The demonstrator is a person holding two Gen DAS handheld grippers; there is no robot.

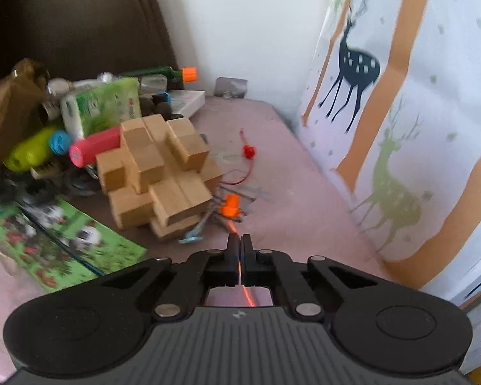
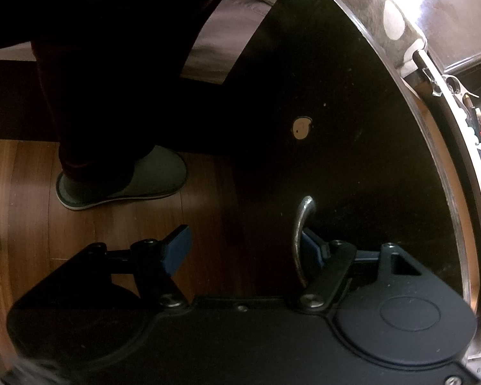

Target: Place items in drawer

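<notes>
Left gripper (image 1: 239, 240): its two black fingers are pressing together, and a thin orange-red cord (image 1: 244, 288) is running between them; it is pointing down at the pink top of the desk (image 1: 288, 173).
Orange cord: it is leading forward from the fingertips to a small orange piece (image 1: 230, 206) that is lying among some metal keys (image 1: 205, 218) near the middle of the desk.
Wooden block puzzle (image 1: 158, 173): it is sitting just left of the keys, touching them, toward the left side of the desk.
Pile at the far left corner: a pink tube (image 1: 93, 149), a yellow-green tube (image 1: 32, 152) with a blue cap, a green packet (image 1: 102, 104) and a green bottle with an orange cap (image 1: 163, 72) are lying close together; they are blurred.
Green picture card (image 1: 64, 240): it is lying flat at the near left edge.
Red charm (image 1: 248, 151): it is resting alone behind the keys.
Right edge of the desk: a curtain with deer figures (image 1: 400, 112) is hanging along it.
Right gripper (image 2: 243, 247): its blue-padded fingers are standing wide apart; the right finger (image 2: 311, 245) is sitting behind the metal handle (image 2: 301, 240) of the dark drawer front (image 2: 336, 128), and the left one is hanging free over the wooden floor (image 2: 96, 224).
Person: a foot in a grey slipper (image 2: 125, 179) is standing on the floor beside the drawer.
</notes>
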